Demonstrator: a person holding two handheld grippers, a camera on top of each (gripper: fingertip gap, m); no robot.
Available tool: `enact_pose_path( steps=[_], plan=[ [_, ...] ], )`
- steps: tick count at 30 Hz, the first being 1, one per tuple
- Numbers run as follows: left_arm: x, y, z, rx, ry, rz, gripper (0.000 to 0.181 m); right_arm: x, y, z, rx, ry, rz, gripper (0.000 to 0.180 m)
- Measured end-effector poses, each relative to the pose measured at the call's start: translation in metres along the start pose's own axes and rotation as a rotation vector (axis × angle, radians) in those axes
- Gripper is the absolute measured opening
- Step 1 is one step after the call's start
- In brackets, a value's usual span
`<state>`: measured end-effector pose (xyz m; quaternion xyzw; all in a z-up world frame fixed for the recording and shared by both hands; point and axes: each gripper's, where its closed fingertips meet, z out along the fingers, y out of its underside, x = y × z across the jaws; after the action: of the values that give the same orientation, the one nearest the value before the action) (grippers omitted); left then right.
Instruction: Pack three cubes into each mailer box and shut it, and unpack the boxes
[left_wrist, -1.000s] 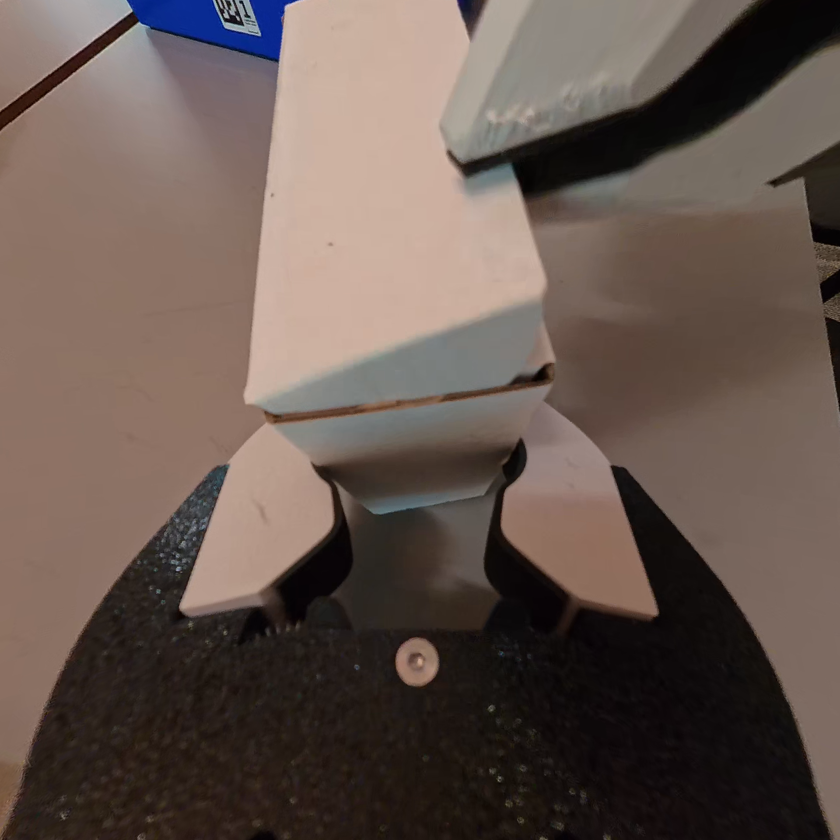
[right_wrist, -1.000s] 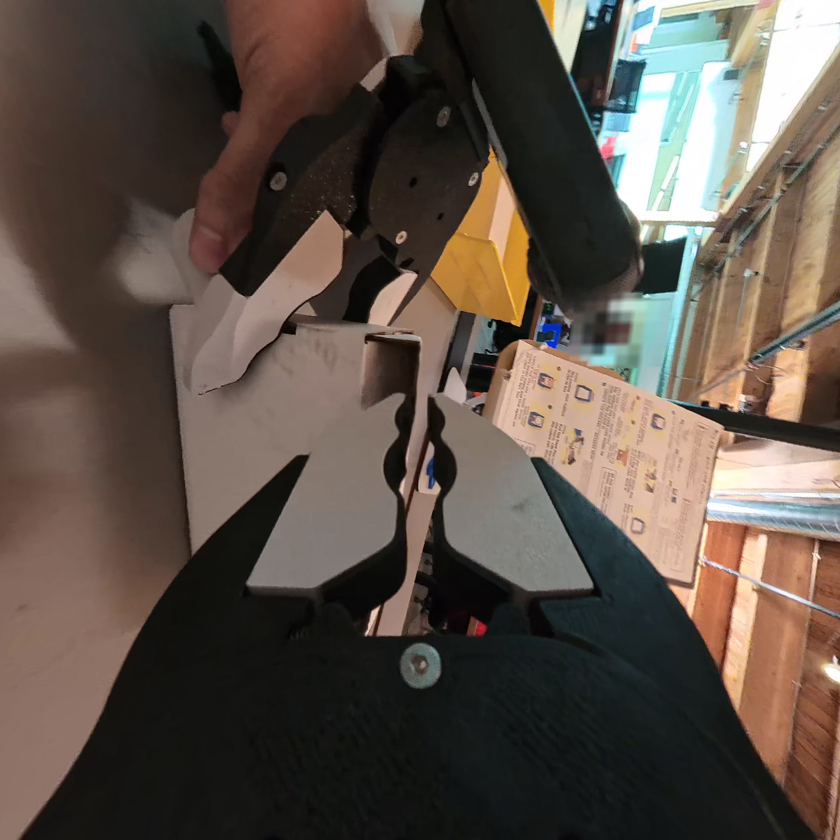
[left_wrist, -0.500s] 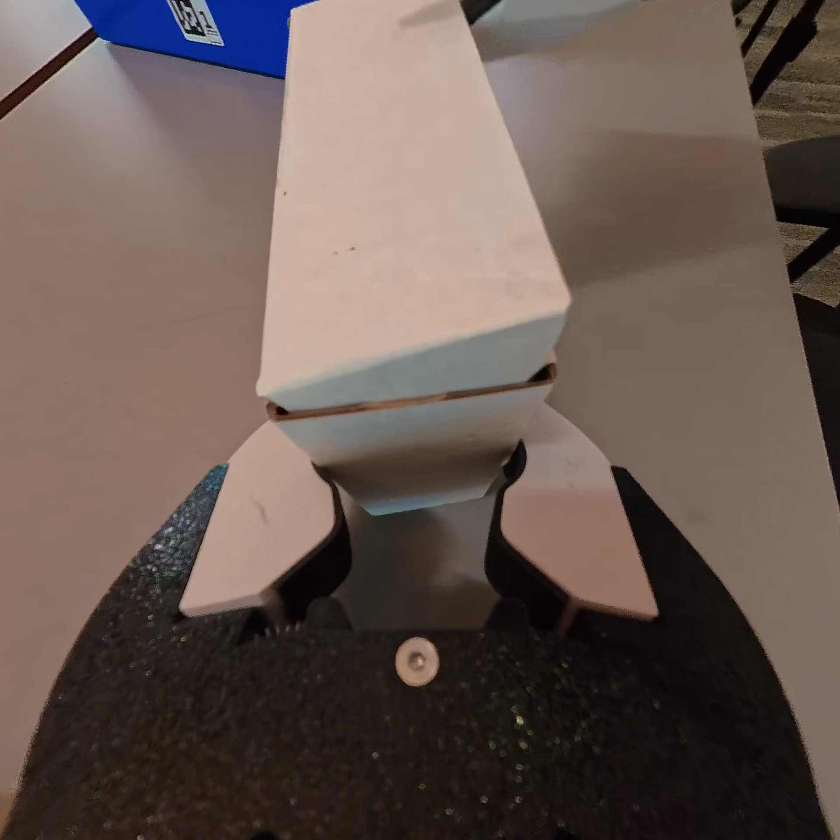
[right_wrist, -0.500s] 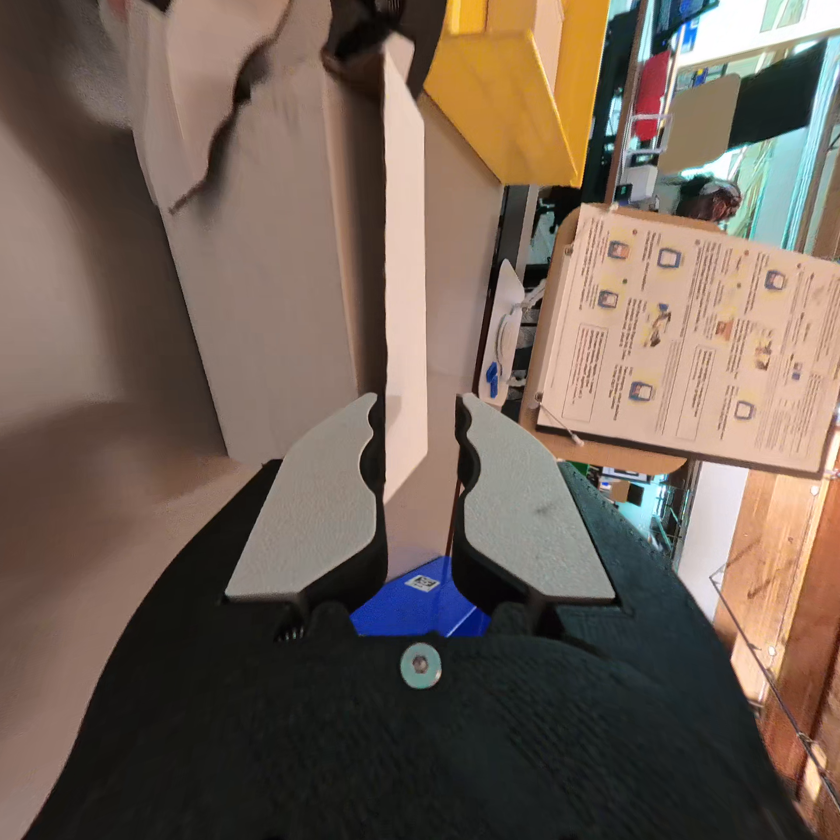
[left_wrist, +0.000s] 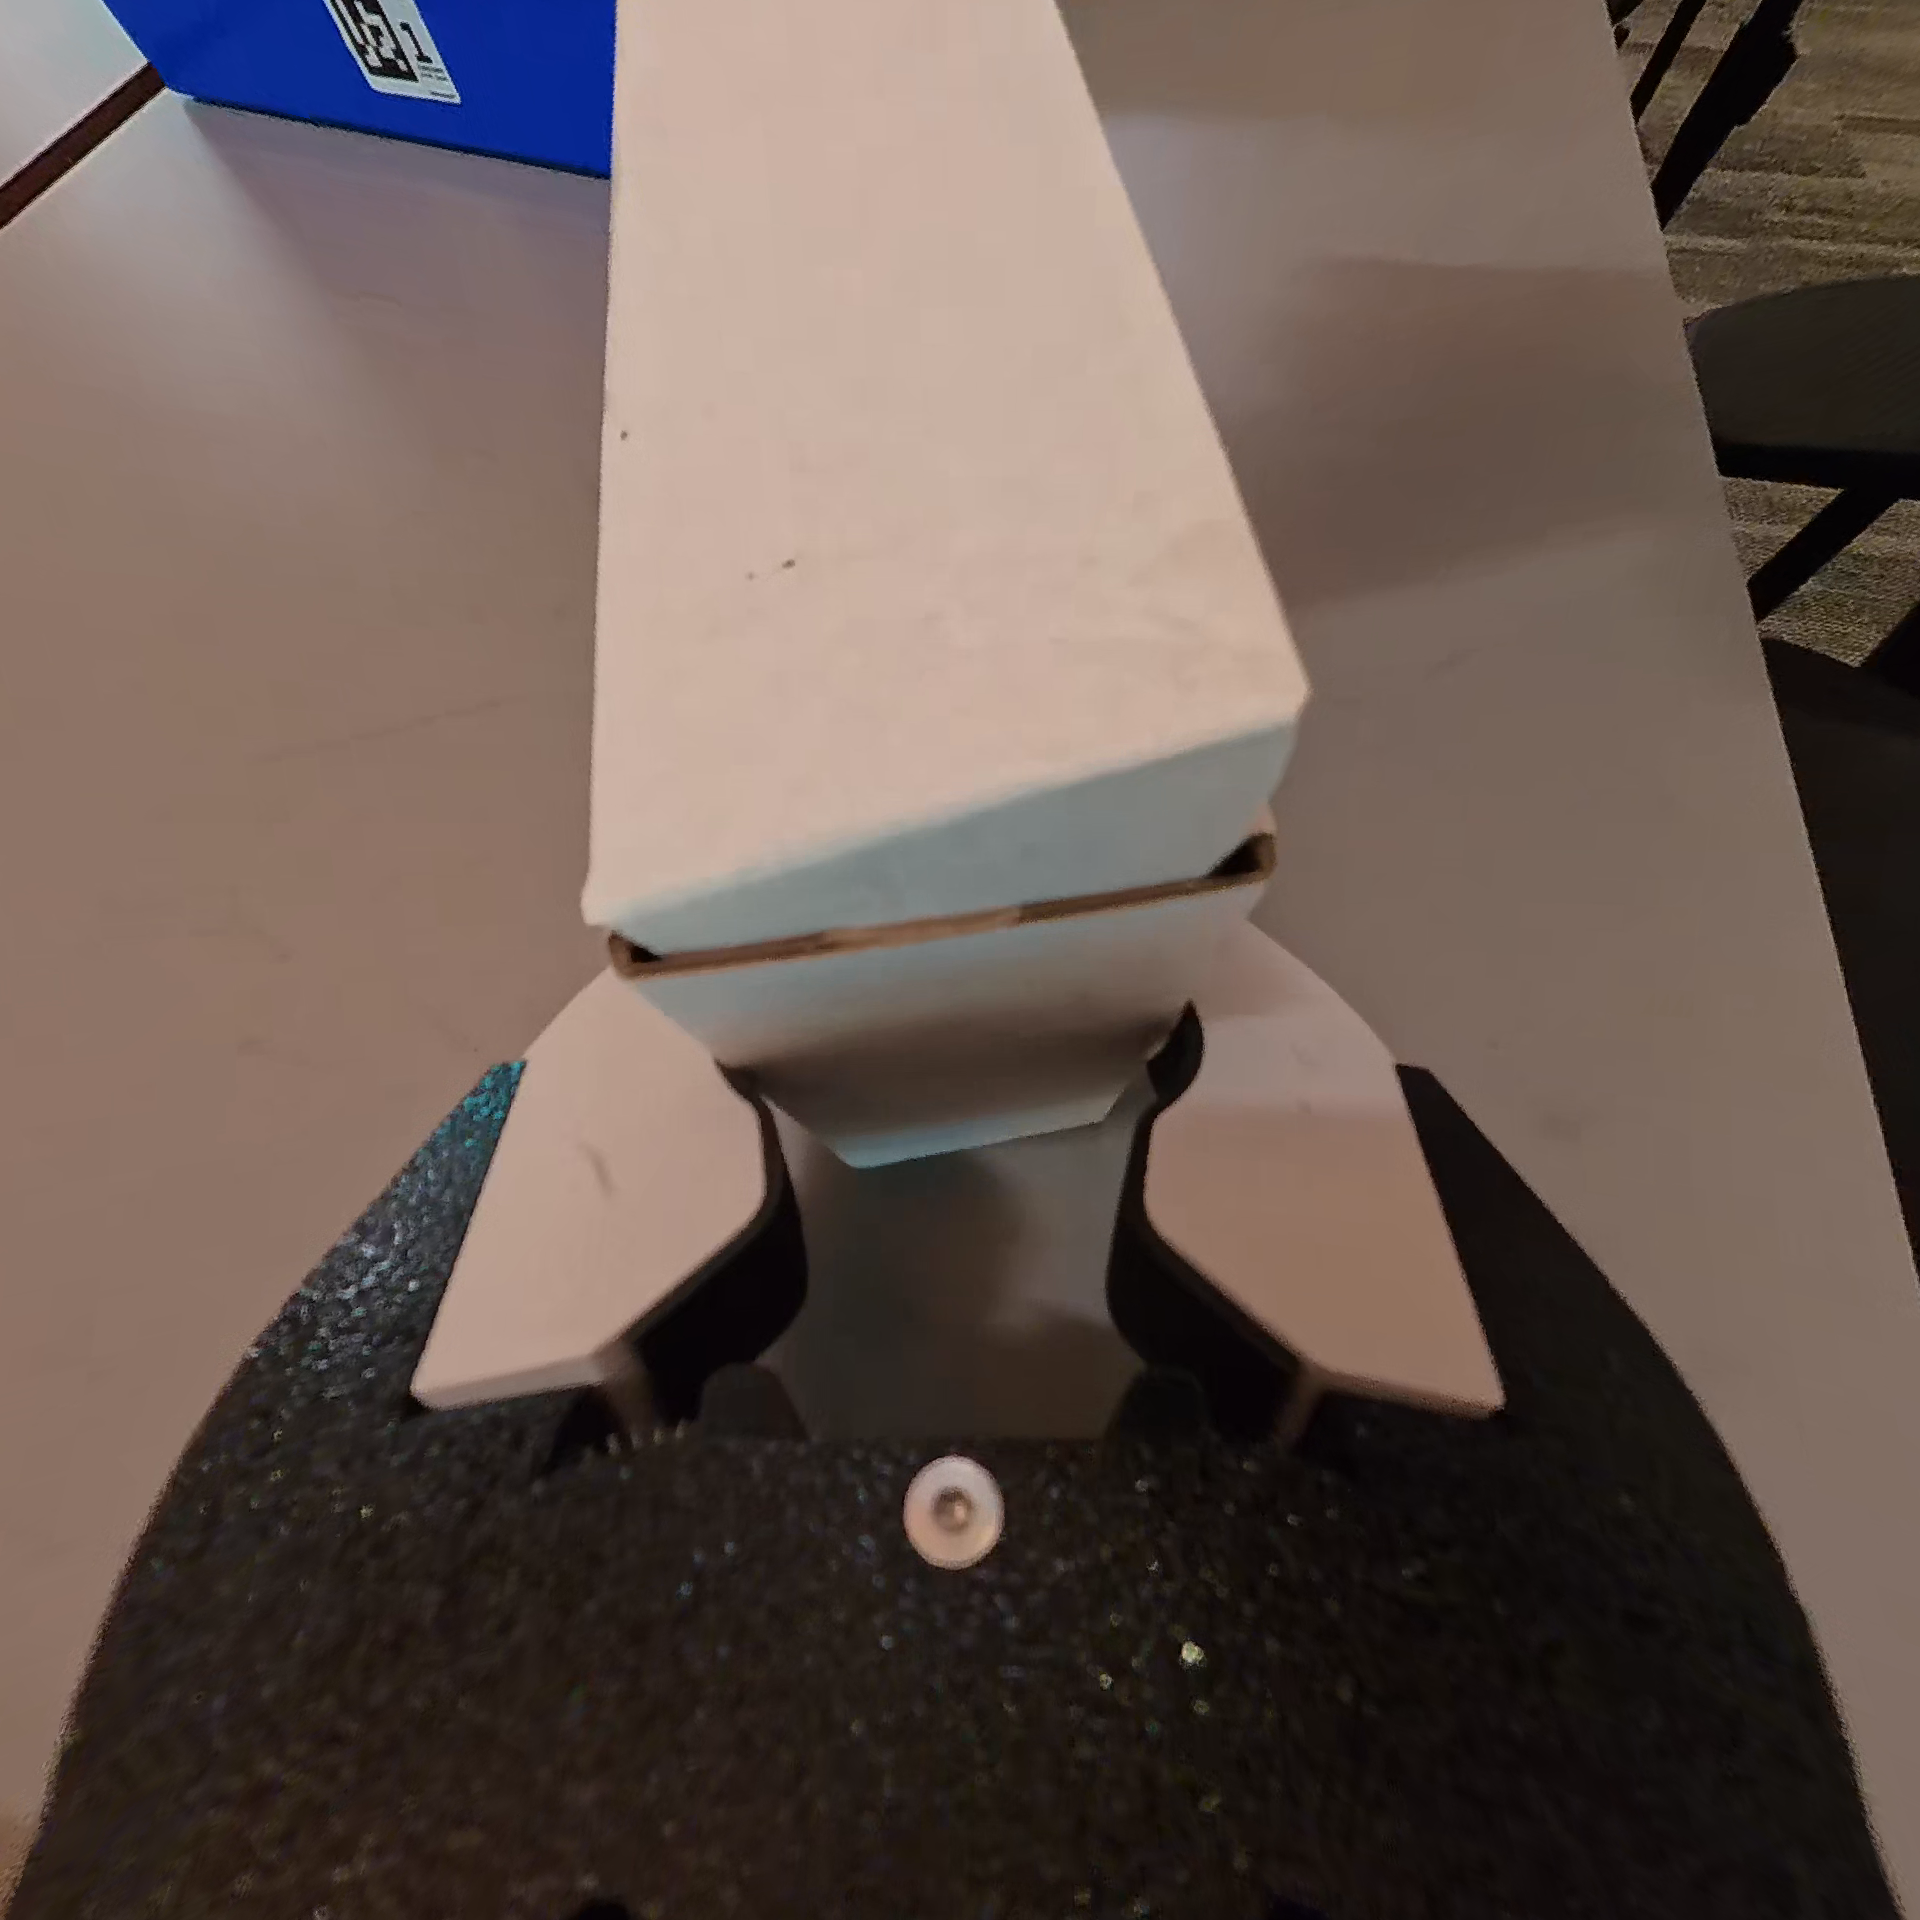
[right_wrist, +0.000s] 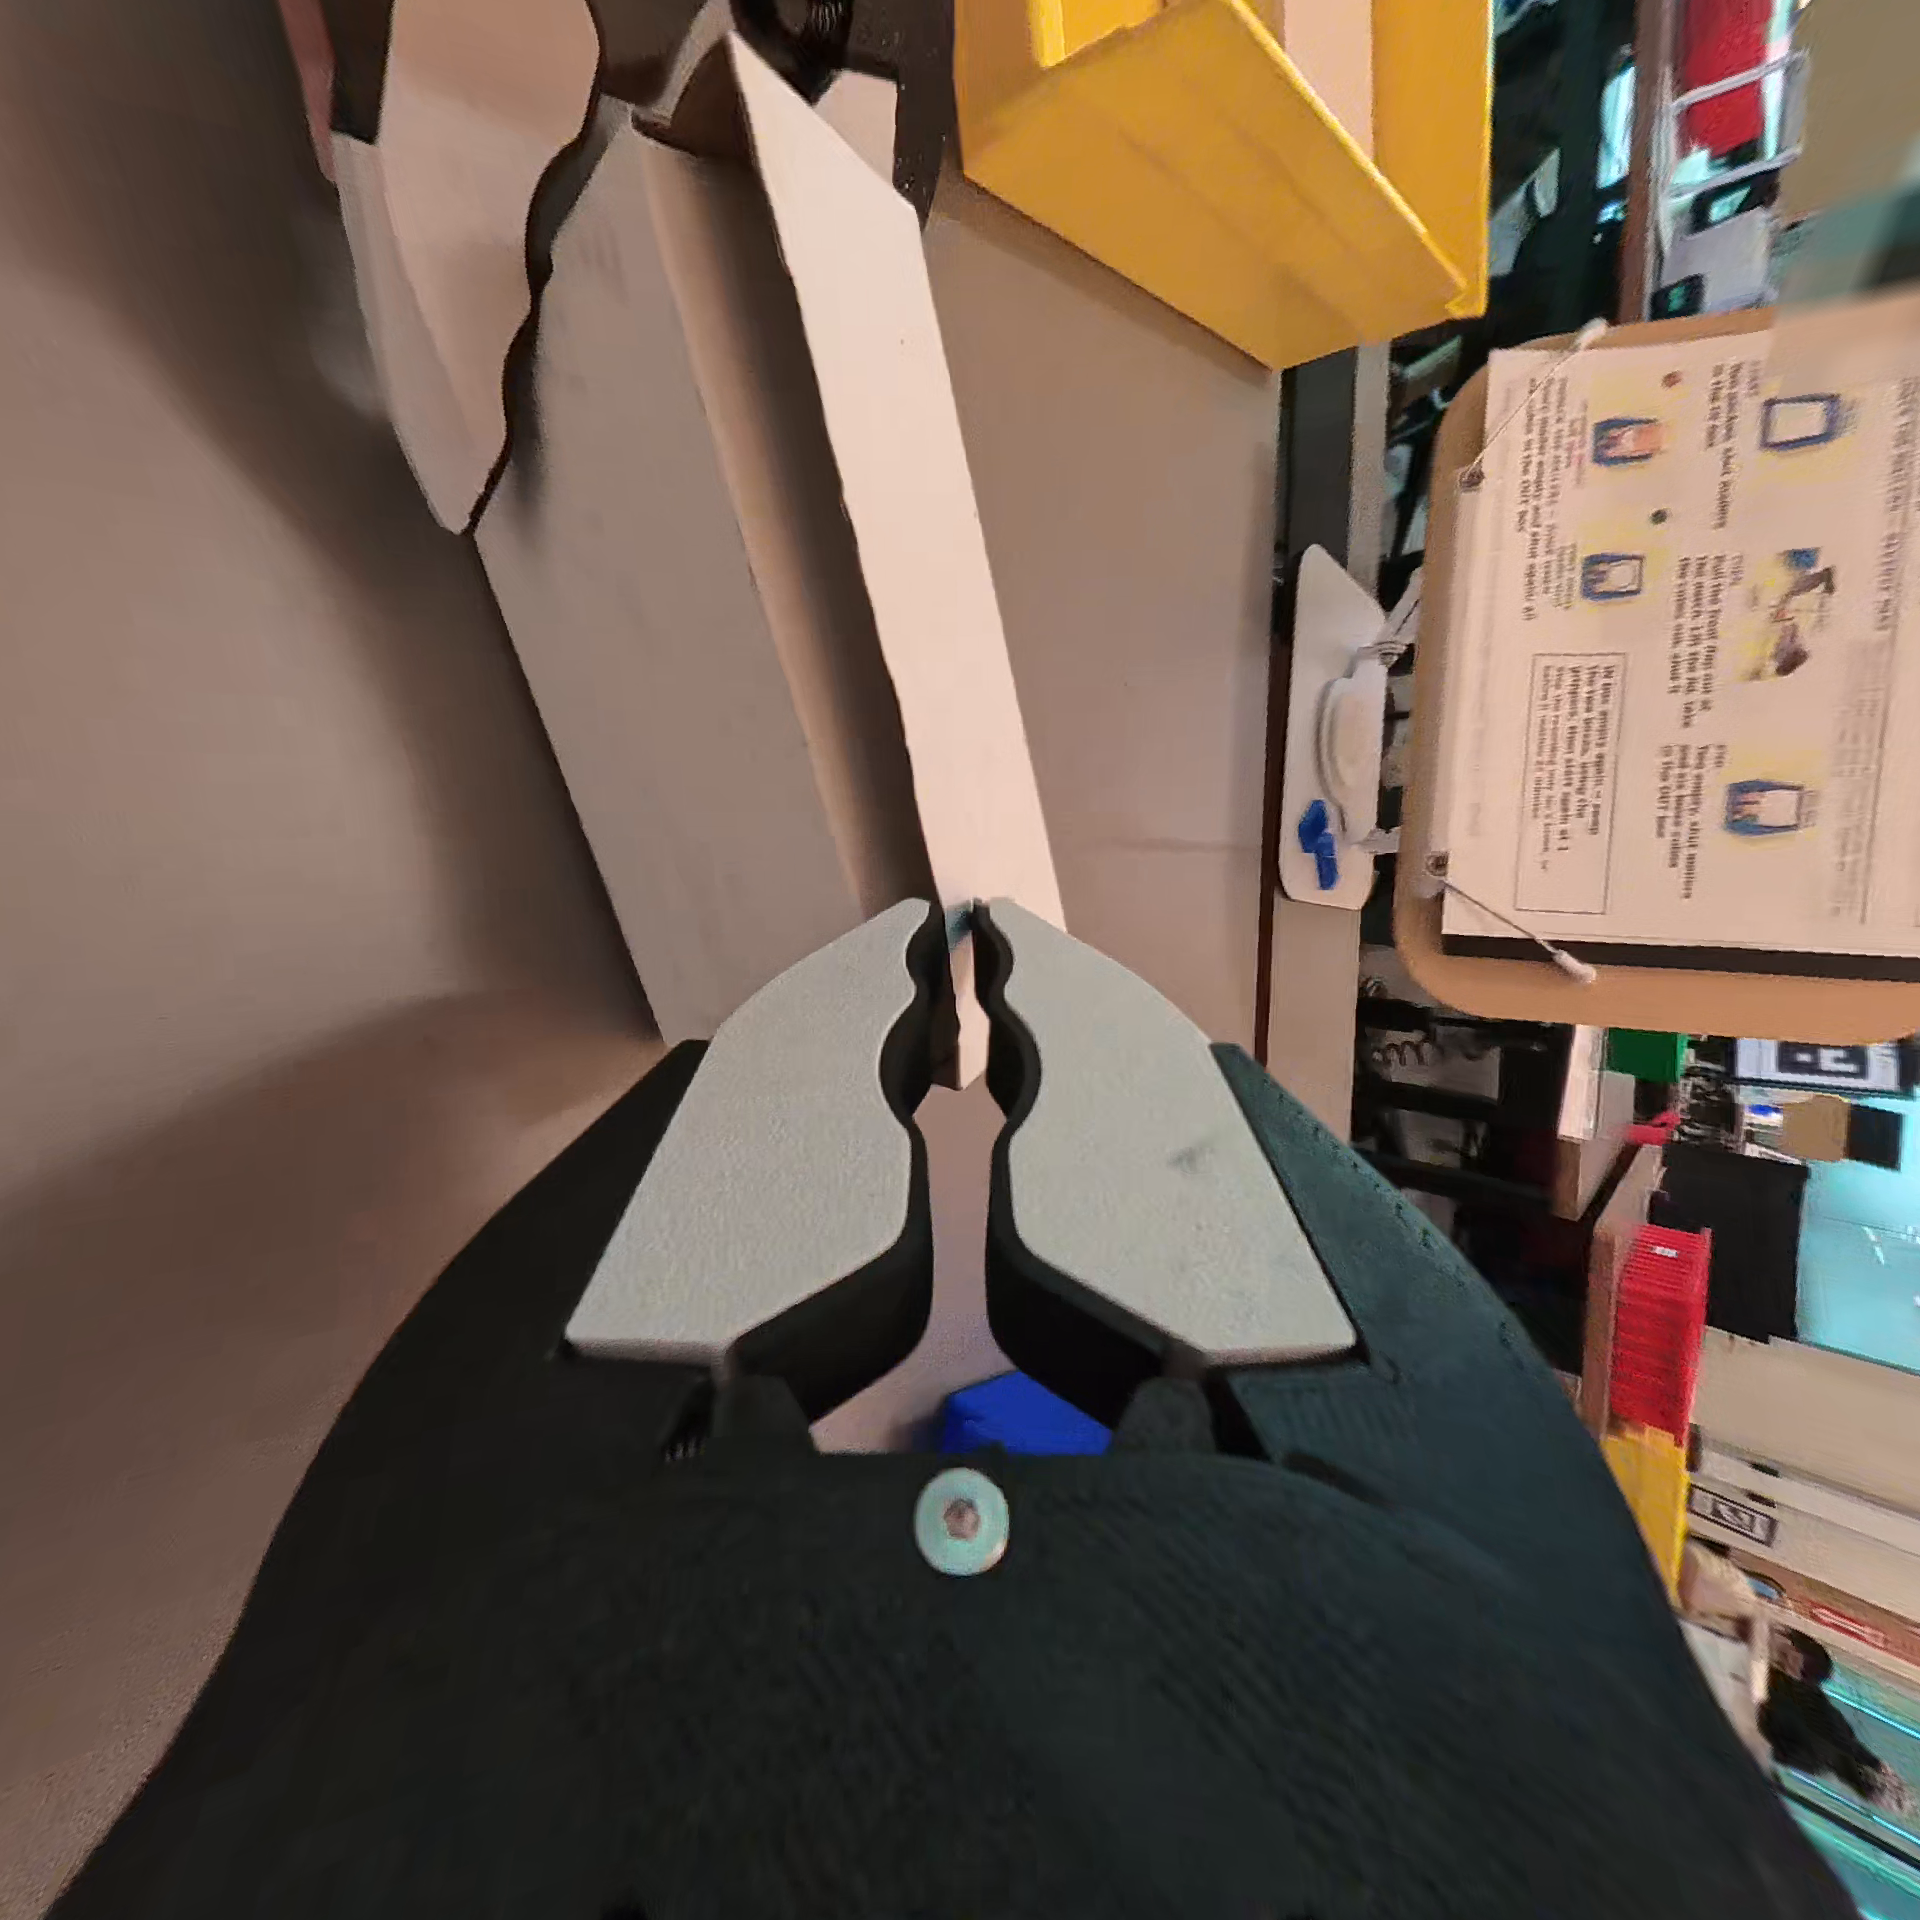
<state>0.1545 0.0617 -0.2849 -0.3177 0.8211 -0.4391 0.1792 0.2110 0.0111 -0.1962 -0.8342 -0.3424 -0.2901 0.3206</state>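
Mailer box held at both ends, lid down but flap not tucked

My left gripper (left_wrist: 961, 1049) clamps the white mailer box (left_wrist: 904, 499) above the table (left_wrist: 260, 623); my right gripper (right_wrist: 961, 925) pinches its far flap (right_wrist: 904, 582). Contents hidden, so packing progress is probably mid-way.

Black, speckled gripper bodies (left_wrist: 935, 1662) (right_wrist: 935, 1662); pale grey fingers (left_wrist: 613, 1226) (right_wrist: 769, 1143) (wavy inner edges); one silver screw (right_wrist: 961, 1524) each.

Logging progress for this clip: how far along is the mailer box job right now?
Done: nothing clearly; no cubes in view. In hand: left gripper clamps one end of the white mailer box over the table; right gripper pinches its long flap, raised off the body. Left: can't tell whether packing or unpacking follows; contents are hidden.
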Motion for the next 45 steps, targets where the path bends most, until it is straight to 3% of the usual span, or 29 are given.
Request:
enact_pose_path(
  steps=[4, 7, 12, 14, 16, 21, 29, 37, 42, 45],
  plan=[
    [-0.001, -0.001, -0.001, 0.007, 0.009, -0.025, 0.071, 0.004, 0.001, 0.002, -0.013, -0.009, 0.013, 0.005],
    [-0.001, 0.0, -0.001, 0.003, 0.01, -0.013, 0.071, 0.011, 0.005, 0.005, -0.045, 0.109, -0.126, 0.028],
    [0.0, 0.0, -0.001, 0.001, 0.008, -0.001, 0.072, 0.014, 0.011, -0.001, -0.013, 0.177, -0.19, 0.036],
    [-0.001, 0.0, -0.001, 0.002, 0.008, -0.003, 0.072, 0.013, 0.012, -0.001, -0.017, 0.196, -0.218, 0.033],
    [-0.002, 0.0, -0.002, 0.004, 0.001, -0.016, 0.072, 0.003, 0.015, 0.005, -0.064, 0.166, -0.264, 0.004],
    [-0.006, -0.015, -0.009, 0.118, -0.078, 0.013, 0.081, 0.0, 0.01, 0.006, -0.182, 0.228, -0.286, 0.003],
    [-0.023, -0.023, -0.011, 0.17, -0.159, -0.107, 0.112, -0.017, -0.01, -0.001, -0.11, 0.164, -0.246, 0.004],
    [-0.022, -0.023, -0.01, 0.168, -0.128, -0.07, 0.099, -0.024, -0.016, -0.008, -0.089, 0.084, -0.255, 0.005],
    [-0.022, -0.015, -0.014, 0.121, -0.098, -0.079, 0.096, -0.013, -0.035, -0.017, 0.031, 0.086, -0.141, 0.004],
    [-0.025, -0.013, -0.014, 0.094, -0.127, -0.096, 0.095, -0.007, -0.032, -0.013, -0.012, 0.089, -0.154, 0.004]
  ],
)
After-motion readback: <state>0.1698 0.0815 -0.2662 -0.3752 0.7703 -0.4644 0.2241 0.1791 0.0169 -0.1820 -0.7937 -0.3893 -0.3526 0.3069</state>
